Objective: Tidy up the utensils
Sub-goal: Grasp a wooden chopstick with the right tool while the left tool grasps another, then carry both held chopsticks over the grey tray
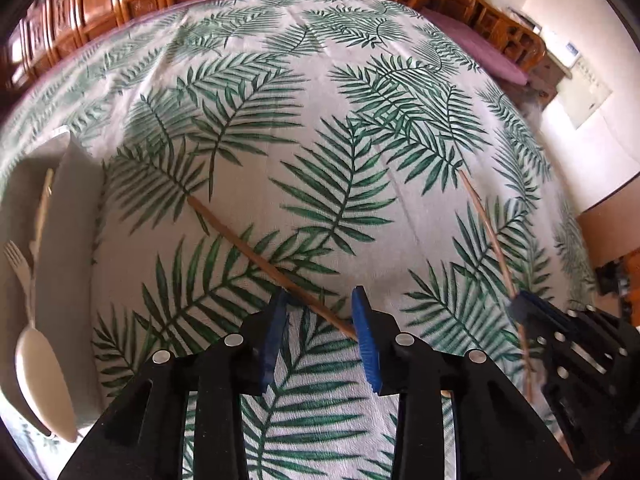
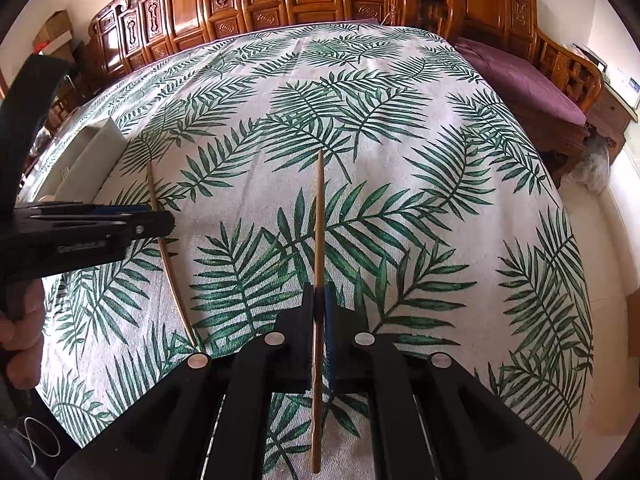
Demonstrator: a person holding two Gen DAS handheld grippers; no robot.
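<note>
A big table wears a cloth with green leaves on it. Two thin wooden chopsticks are here.

The right gripper has its two blue pads pressed tight on one chopstick. The stick runs straight between the jaws. Its thin end points away over the cloth, and its thick end sticks out behind the pads, toward the camera. In the left wrist view this same stick slants up from the right gripper at the right side.

The left gripper has its jaws wide apart and grips nothing. The other chopstick lies flat on the cloth. It runs slantwise in front of the jaws, passing by the tip of one blue pad and ending by the other. I cannot tell if the pads touch it. The right wrist view shows this stick with the left gripper just above it.

At the left of the table sits a white tray. A pale fork and a pale spoon lie in it.
</note>
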